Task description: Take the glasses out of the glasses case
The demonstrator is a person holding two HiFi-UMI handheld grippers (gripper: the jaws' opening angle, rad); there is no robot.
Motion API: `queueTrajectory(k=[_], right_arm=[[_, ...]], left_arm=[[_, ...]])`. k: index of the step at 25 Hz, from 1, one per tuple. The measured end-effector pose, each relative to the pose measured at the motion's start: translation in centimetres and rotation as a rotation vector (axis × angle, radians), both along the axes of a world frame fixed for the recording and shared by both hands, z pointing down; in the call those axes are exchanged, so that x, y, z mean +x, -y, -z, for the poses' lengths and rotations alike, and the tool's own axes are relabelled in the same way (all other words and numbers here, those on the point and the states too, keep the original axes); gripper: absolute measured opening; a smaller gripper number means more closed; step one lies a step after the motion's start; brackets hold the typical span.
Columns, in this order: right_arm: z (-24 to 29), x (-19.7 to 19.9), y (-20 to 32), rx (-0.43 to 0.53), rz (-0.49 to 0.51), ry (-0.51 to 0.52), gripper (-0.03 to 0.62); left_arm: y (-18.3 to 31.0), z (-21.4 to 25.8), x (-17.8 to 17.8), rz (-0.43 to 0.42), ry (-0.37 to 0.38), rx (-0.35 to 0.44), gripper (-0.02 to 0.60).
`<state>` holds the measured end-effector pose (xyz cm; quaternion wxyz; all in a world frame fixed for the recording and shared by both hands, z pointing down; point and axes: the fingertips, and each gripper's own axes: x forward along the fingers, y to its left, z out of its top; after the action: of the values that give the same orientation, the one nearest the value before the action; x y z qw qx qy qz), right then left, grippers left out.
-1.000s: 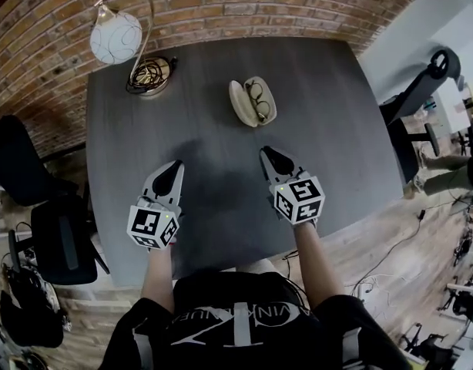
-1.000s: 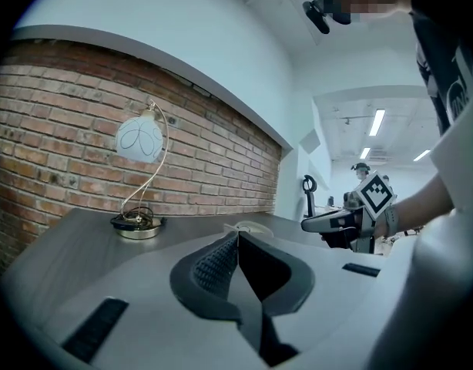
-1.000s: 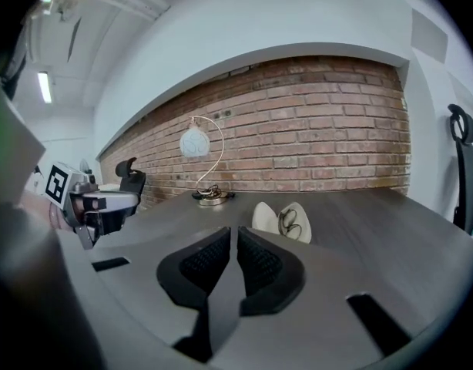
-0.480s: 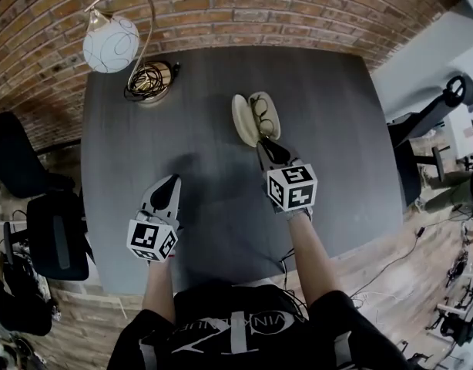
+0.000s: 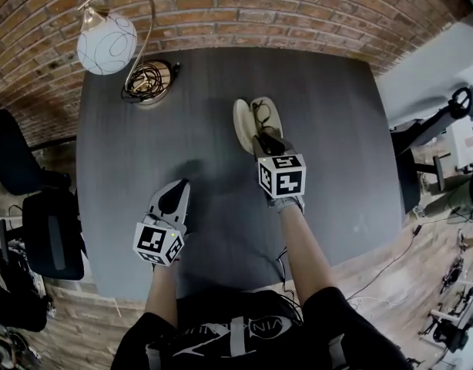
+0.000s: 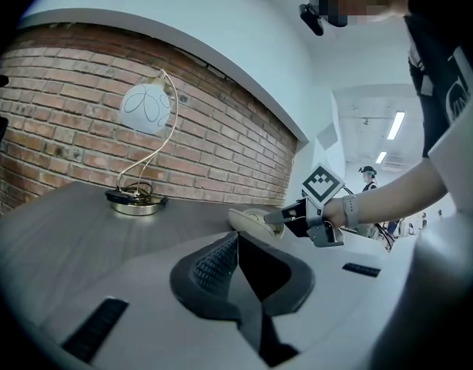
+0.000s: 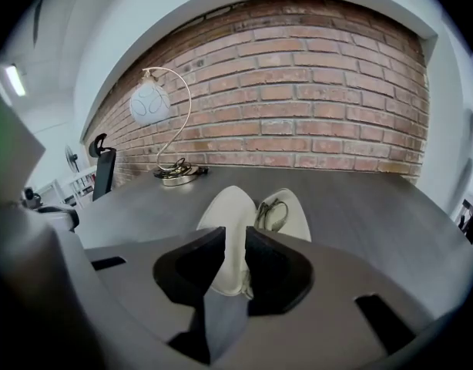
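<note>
A cream glasses case (image 5: 246, 120) lies open on the dark table (image 5: 337, 129), with the dark-rimmed glasses (image 5: 263, 114) folded in its right half. My right gripper (image 5: 266, 139) has its tips at the case's near end. In the right gripper view the jaws stand a little apart (image 7: 229, 233), and the case lid (image 7: 230, 218) shows through the narrow gap, with the glasses (image 7: 272, 213) just right of it. My left gripper (image 5: 179, 185) hovers over bare table to the lower left, well apart from the case; its jaws (image 6: 238, 237) meet with nothing between them.
A curved brass lamp with a white globe (image 5: 105, 41) stands at the table's far left, a coil of cable on its base (image 5: 148, 77). A brick wall runs behind the table. A black chair (image 5: 51, 237) stands left of it, a scooter (image 5: 444, 114) to the right.
My right gripper has moved forward from mid-table up to the near end of the case. The left gripper has stayed about where it was.
</note>
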<state>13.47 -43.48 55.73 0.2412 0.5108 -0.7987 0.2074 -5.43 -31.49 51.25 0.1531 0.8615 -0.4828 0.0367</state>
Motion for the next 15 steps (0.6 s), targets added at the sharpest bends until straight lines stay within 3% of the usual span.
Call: queueTrajectory(k=[7,11,15], right_arm=[[-1.5,0.0,2.4,-0.036,-0.039,-0.062,0.094],[-2.1,0.3,3.2,-0.034,-0.048,-0.169,0.097],[-2.8,0.0,3.8,-0.083,-0.038,-0.207,0.107]], left_arm=[[0.7,-1.1,0.6,-0.016,0.007,-0.014,0.018],[0.8,-1.6,0.7,-0.025,0.016,-0.018,0.018],[1.1,-1.7,0.7,-0.025,0.004,-0.022,0.018]])
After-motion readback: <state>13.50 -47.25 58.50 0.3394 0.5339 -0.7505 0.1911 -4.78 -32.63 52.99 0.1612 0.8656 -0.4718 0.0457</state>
